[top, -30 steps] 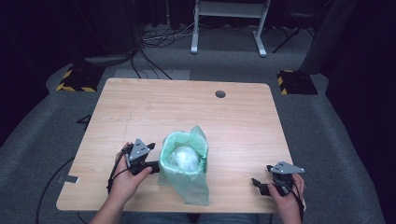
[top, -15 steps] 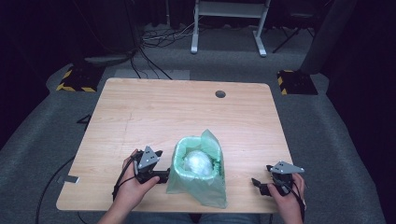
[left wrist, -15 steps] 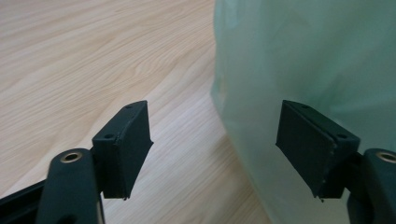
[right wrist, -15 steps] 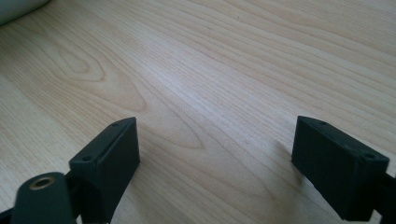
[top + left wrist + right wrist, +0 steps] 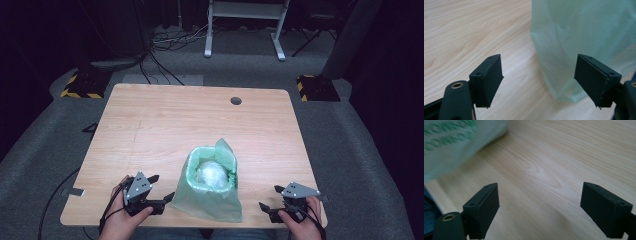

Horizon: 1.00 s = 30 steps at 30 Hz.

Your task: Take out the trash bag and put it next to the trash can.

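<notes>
Left fingers (image 5: pixel 489 81): held wide apart, nothing pressed between the pads; the jaws have just been opening. The bag's side wall is seen past and partly between them in the left gripper view, with no pad contact visible.
Right fingers (image 5: pixel 484 207): spread wide, only bare wood between them.
Left gripper (image 5: pixel 161 192): held low over the table's near edge, just beside the bag's lower left corner, tips pointed toward it. Judged to be a release: the bag has been let go so that it stands unaided.
Right gripper (image 5: pixel 269 201): held near the near right corner, well apart from the bag, jaws aimed toward it. Judged to be kept ready rather than engaged.
Green bag (image 5: pixel 207 197): thin translucent plastic, standing upright near the middle of the table's near edge, between the two grippers; mouth rolled open upward, one flap raised at the far side. Green printing is noted on its wall in the right gripper view.
White bundle (image 5: pixel 212 173): a crumpled pale mass sitting inside the open mouth; what it is cannot be told. Its bulk is judged to keep the bag propped open and upright.
Table (image 5: pixel 170 117): light wood, otherwise bare; a small round hole (image 5: pixel 236 101) is noted near the far edge.
Risk: the film is light, so a brush from either jaw is judged enough to tip it.
</notes>
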Tool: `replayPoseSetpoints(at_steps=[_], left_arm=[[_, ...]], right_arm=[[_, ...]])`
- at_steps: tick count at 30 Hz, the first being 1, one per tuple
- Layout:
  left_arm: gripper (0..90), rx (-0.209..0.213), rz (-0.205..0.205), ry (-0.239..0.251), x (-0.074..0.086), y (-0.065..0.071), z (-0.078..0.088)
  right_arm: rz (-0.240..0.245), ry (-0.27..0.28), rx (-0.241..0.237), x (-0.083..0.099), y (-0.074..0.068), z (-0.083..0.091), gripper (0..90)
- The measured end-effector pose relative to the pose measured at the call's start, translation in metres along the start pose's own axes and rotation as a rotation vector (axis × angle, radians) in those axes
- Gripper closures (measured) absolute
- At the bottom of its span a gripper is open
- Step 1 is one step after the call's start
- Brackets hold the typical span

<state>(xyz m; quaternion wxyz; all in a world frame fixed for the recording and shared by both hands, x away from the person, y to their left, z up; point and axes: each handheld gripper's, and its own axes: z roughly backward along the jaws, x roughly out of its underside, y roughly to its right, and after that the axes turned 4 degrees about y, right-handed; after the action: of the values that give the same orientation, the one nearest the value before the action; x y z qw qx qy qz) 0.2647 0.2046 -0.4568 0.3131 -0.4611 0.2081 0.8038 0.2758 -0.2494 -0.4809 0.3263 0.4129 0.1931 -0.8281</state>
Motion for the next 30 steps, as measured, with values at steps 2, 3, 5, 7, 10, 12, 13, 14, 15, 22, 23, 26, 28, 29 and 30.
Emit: replayPoseSetpoints(at_steps=[2,3,5,7,10,12,13,14,15,22,23,26,28,29,30], left_arm=[[22.3,0.013,-0.013,-0.004,0.0,0.005,0.0],[22.2,0.027,-0.016,-0.008,0.001,0.008,-0.001],[22.1,0.048,-0.025,-0.012,0.001,0.014,-0.006],[22.3,0.064,-0.039,-0.014,0.001,0.018,-0.012],[22.5,0.07,-0.055,-0.024,0.004,0.017,-0.021],[22.5,0.083,-0.055,-0.025,0.007,0.016,-0.026],[22.5,0.086,-0.054,-0.028,0.009,0.016,-0.027],[22.5,0.084,-0.062,-0.029,0.01,0.016,-0.028],[22.5,0.093,-0.053,-0.032,0.01,0.017,-0.029],[23.2,0.089,-0.071,-0.028,0.01,0.021,-0.027],[23.2,0.086,-0.073,-0.031,0.01,0.02,-0.026],[25.7,0.092,-0.057,-0.034,0.011,0.02,-0.026],[28.9,0.095,-0.056,-0.042,0.012,0.021,-0.026],[29.6,0.1,-0.058,-0.044,0.012,0.021,-0.027],[31.3,0.102,-0.06,-0.043,0.012,0.021,-0.027]], right_arm=[[0.002,0.02,-0.022,-0.004,-0.009,0.001,15.6],[0.007,0.029,-0.036,-0.006,-0.013,0.001,15.5],[0.026,0.041,-0.056,-0.01,-0.022,0.001,15.5],[0.053,0.046,-0.075,-0.013,-0.028,-0.001,15.4],[0.05,0.025,-0.082,-0.012,-0.03,-0.01,15.6],[0.052,0.021,-0.077,-0.01,-0.032,-0.015,15.6],[0.054,0.026,-0.085,-0.01,-0.034,-0.016,15.6],[0.056,0.031,-0.094,-0.01,-0.036,-0.017,15.6],[0.066,0.032,-0.1,-0.011,-0.038,-0.018,15.7],[0.121,0.022,-0.084,-0.018,-0.05,-0.016,18.5],[0.123,0.028,-0.08,-0.019,-0.05,-0.014,18.5],[0.122,0.043,-0.082,-0.02,-0.052,-0.006,18.8],[0.124,0.048,-0.09,-0.021,-0.055,-0.003,19.6],[0.129,0.046,-0.095,-0.021,-0.056,-0.002,20.4],[0.133,0.043,-0.097,-0.022,-0.058,-0.001,20.5]])
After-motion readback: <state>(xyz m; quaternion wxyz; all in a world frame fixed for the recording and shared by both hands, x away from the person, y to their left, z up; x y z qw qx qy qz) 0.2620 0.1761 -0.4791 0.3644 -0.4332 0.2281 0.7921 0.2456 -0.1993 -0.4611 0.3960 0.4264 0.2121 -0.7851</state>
